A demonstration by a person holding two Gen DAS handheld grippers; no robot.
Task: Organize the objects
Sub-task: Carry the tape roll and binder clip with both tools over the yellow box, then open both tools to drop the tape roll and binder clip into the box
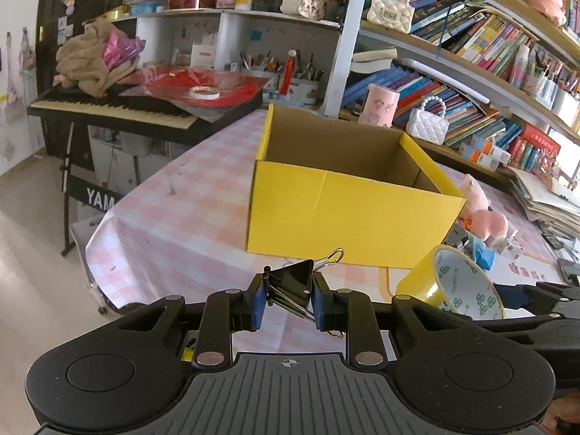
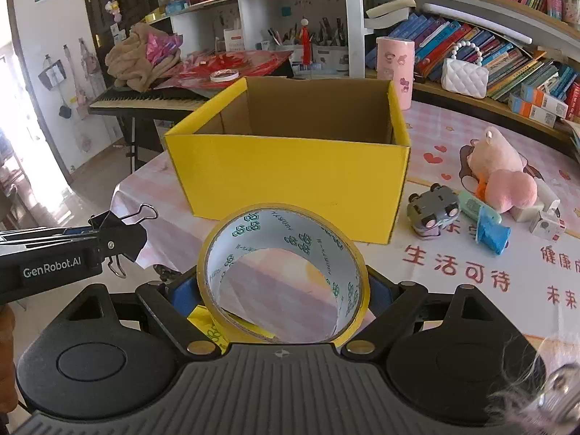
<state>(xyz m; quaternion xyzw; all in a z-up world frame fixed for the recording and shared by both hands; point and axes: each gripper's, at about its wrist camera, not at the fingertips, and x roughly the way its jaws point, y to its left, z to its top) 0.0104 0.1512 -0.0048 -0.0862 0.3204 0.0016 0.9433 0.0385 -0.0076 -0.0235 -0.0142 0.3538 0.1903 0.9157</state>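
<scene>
Table (image 2: 471, 264): covered in a pink-and-white checked cloth with red printed characters at the near right; it bears everything below.
Yellow box (image 2: 290, 181): open-topped cardboard, brown inside, standing in the middle of the table, far of both grippers; its floor is hidden by the near wall.
Keyboard (image 1: 108, 103): far left beyond the table edge, on a black stand, with a beige cloth bundle (image 1: 85, 63) and red sheets piled on it.
Pink plush toy (image 2: 502, 172): lying on the table to the right of the box, apart from it.
Tape roll (image 2: 282, 272): yellow, with a white core printed in green, held on edge with its open ring facing the right wrist camera, near of the box and above the cloth.
Right gripper (image 2: 282, 290): its blue pads (image 2: 181, 295) are spread about a roll's width apart and press the roll's two outer sides, so the roll is clamped between them.
Toy car (image 2: 433, 210): grey, tipped over with its wheels showing, just right of the box's near right corner.
Blue-green tool (image 2: 485, 223): lying just beside the car on its right, touching the plush toy's near side.
Binder clip (image 1: 295, 282): black with wire handles, held above the table's near edge, left of the tape roll and near of the box.
Left gripper (image 1: 290, 301): fingers drawn close together, the blue pads (image 1: 258, 302) pinching the clip's body from both sides.
</scene>
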